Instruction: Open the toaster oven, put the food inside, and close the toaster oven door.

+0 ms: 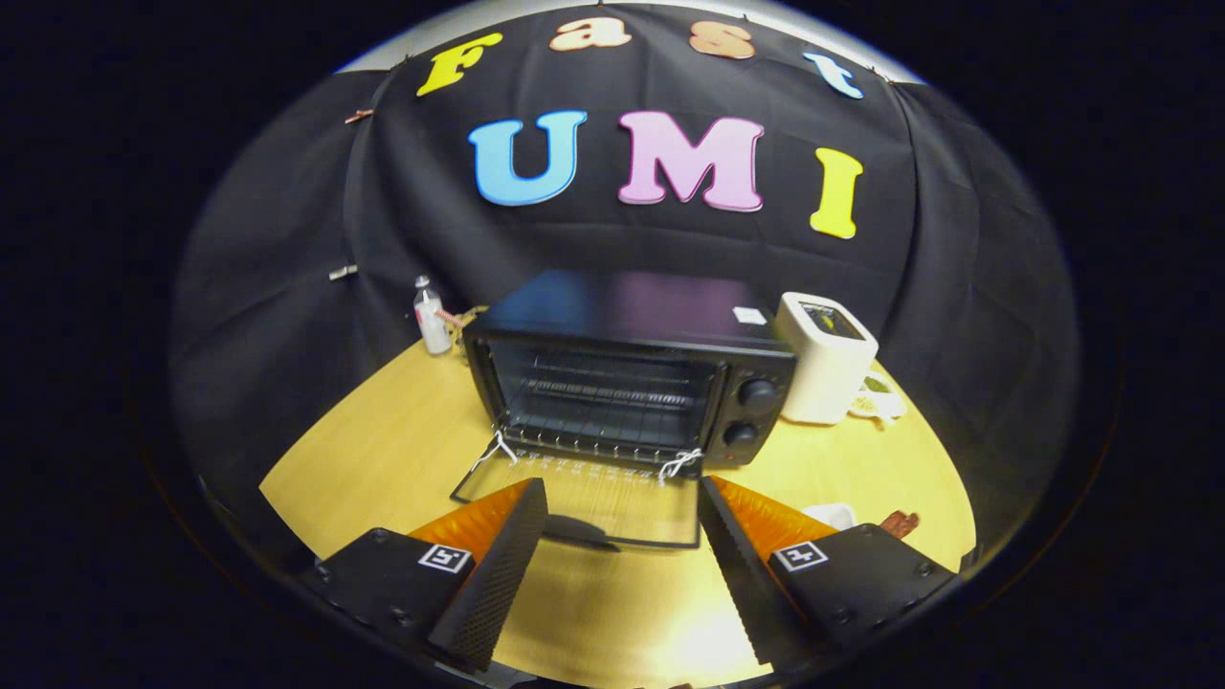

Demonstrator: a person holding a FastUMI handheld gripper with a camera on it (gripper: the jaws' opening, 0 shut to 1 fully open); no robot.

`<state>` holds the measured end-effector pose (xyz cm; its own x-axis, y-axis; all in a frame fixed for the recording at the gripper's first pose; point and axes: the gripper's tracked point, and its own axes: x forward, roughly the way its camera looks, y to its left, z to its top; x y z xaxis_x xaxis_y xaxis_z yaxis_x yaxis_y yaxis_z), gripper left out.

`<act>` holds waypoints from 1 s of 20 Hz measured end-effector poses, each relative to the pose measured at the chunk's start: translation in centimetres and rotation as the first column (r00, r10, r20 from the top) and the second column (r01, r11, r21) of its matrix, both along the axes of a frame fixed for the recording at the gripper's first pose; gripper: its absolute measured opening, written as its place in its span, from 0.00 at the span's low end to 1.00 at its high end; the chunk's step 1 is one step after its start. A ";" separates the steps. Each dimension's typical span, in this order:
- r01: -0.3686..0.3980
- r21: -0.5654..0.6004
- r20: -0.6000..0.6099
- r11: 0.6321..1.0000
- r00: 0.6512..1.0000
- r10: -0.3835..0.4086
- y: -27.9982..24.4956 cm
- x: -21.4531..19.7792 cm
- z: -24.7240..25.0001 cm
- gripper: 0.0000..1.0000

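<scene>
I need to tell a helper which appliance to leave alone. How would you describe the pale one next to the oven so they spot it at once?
Start at the black toaster oven on the yellow wooden table, its glass door folded down just beyond the open gripper fingers. On its knob side stands a cream slot toaster. It is the only pale, boxy appliance, with a slot on top.

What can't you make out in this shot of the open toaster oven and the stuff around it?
Gripper: fingers open, nothing between them, the dropped oven door just ahead.
- Food: two small items behind the right finger, mostly hidden by it; kind unclear.
- Toaster oven: dark inside; rack shows, anything further back does not.
- Objects behind the white toaster: partly hidden, too small to name.
- Bottle label: too small.
</scene>
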<state>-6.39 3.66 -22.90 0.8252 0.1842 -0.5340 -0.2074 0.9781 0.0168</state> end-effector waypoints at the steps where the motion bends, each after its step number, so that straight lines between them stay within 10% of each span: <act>1: 0.006 0.001 0.018 1.000 1.000 -0.006 -1.3 0.4 1.2 0.98; 20: 0.098 0.135 -0.253 0.986 0.965 -0.061 -23.2 4.6 -1.6 0.99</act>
